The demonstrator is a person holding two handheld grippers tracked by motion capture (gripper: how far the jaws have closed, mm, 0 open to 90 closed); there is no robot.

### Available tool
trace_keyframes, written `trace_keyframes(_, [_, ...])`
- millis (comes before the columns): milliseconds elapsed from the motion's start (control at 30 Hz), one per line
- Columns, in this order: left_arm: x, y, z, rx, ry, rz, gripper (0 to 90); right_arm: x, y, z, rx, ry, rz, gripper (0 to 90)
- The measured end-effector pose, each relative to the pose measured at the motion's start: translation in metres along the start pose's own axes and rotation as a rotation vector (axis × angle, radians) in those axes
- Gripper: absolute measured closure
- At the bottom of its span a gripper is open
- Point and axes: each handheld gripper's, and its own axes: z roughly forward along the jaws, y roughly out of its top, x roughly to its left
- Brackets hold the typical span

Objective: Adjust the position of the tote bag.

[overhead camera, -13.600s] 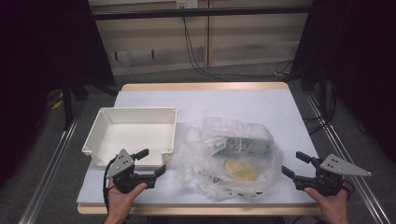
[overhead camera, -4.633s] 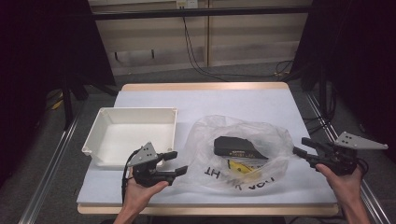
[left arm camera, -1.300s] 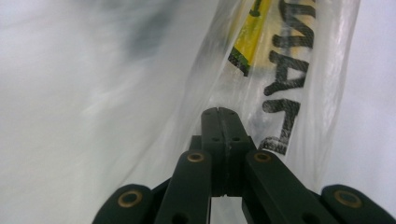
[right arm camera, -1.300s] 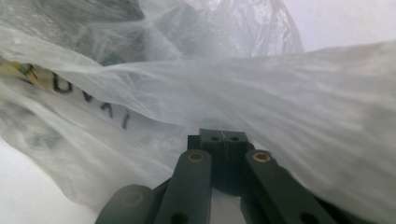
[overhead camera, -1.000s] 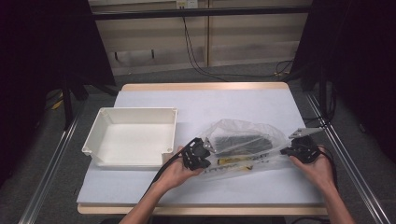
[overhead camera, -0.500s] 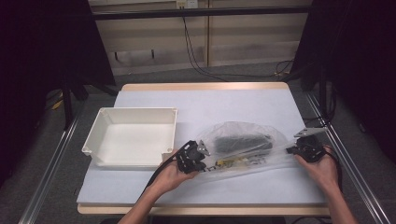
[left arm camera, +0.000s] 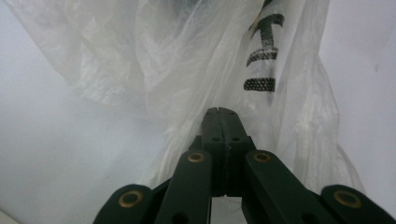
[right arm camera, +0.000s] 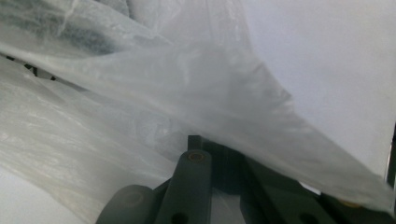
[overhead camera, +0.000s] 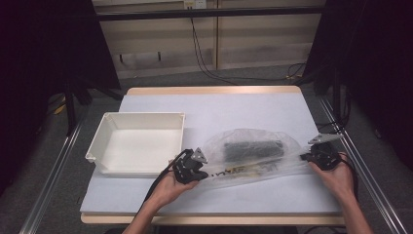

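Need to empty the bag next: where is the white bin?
In the high view the white bin sits on the table's left side, just beyond the left tool.

**2 hands, 2 grippers, both squeezed shut**

The left hand [overhead camera: 168, 187] reaches in from the bottom and holds the left gripper [overhead camera: 192, 166] low over the table, pointing right. Its jaws are pressed tight together. The right hand [overhead camera: 336, 176] holds the right gripper [overhead camera: 319, 153] far out on the right side, pointing left. Its jaws are closed too. Both forearms slant up and outward, well apart.
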Motion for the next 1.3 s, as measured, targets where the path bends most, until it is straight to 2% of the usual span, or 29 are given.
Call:
trace_keyframes(33, [0.0,0.001,0.0,0.002,-0.004,0.0,90.0,0.0,0.0,0.0,0.0,0.0,0.0,90.0])
trace_keyframes(67, [-0.002,0.003,-0.001,-0.035,-0.004,-0.022,90.0,0.0,0.0,-0.001,-0.009,0.012,0.012,90.0])
trace_keyframes(100, [-0.002,0.005,-0.004,-0.031,-0.006,-0.006,90.0,0.0,0.001,-0.003,-0.037,0.04,0.02,90.0])
trace_keyframes(133, [-0.003,0.008,-0.008,-0.051,-0.009,0.001,90.0,0.001,0.002,-0.006,-0.055,0.049,0.023,90.0])
trace_keyframes(167, [-0.006,0.012,-0.011,-0.081,-0.005,-0.013,90.0,0.003,0.004,-0.01,-0.081,0.062,0.026,90.0])
trace_keyframes(233, [-0.008,0.019,-0.015,-0.079,-0.006,0.025,90.0,0.007,0.007,-0.014,-0.115,0.088,0.018,90.0])
trace_keyframes(267, [-0.011,0.023,-0.016,-0.096,-0.001,0.024,90.0,0.009,0.009,-0.016,-0.132,0.099,0.006,90.0])
trace_keyframes(300, [-0.015,0.032,-0.017,-0.099,-0.007,0.054,90.0,0.015,0.011,-0.02,-0.158,0.122,-0.002,90.0])
trace_keyframes(367, [-0.018,0.037,-0.017,-0.109,-0.016,0.059,90.0,0.018,0.012,-0.021,-0.167,0.135,-0.009,90.0])
trace_keyframes(467, [-0.026,0.053,-0.013,-0.116,-0.032,0.086,90.0,0.024,0.013,-0.026,-0.188,0.163,-0.022,90.0])
trace_keyframes(500, [-0.027,0.057,-0.011,-0.11,-0.034,0.09,90.0,0.028,0.015,-0.027,-0.2,0.184,-0.034,90.0])
trace_keyframes(533, [-0.028,0.063,-0.009,-0.098,-0.029,0.104,90.0,0.028,0.015,-0.027,-0.2,0.184,-0.034,90.0])
trace_keyframes(567, [-0.03,0.069,-0.007,-0.105,-0.039,0.091,90.0,0.031,0.015,-0.028,-0.199,0.187,-0.041,90.0])
trace_keyframes(733, [-0.044,0.095,-0.001,-0.082,-0.053,0.161,90.0,0.044,0.019,-0.029,-0.202,0.219,-0.082,90.0])
trace_keyframes(767, [-0.046,0.1,0.0,-0.077,-0.056,0.175,90.0,0.049,0.02,-0.027,-0.202,0.241,-0.091,90.0])
trace_keyframes(833, [-0.047,0.103,-0.001,-0.072,-0.053,0.181,90.0,0.05,0.02,-0.027,-0.202,0.247,-0.093,90.0])
trace_keyframes(933, [-0.044,0.11,-0.004,-0.09,-0.063,0.178,90.0,0.058,0.022,-0.025,-0.206,0.279,-0.105,90.0])
trace_keyframes(1033, [-0.033,0.114,-0.002,-0.099,-0.046,0.17,89.9,0.065,0.025,-0.025,-0.212,0.292,-0.121,90.0])
trace_keyframes(1100, [-0.021,0.116,0.002,-0.102,-0.051,0.145,89.5,0.071,0.027,-0.022,-0.214,0.314,-0.131,90.0])
trace_keyframes(1200, [-0.005,0.117,0.008,-0.124,-0.033,0.109,89.5,0.079,0.028,-0.01,-0.189,0.337,-0.155,90.0])
trace_keyframes(1300, [0.011,0.117,0.013,-0.118,-0.027,0.064,89.5,0.084,0.027,-0.002,-0.168,0.349,-0.159,90.0])
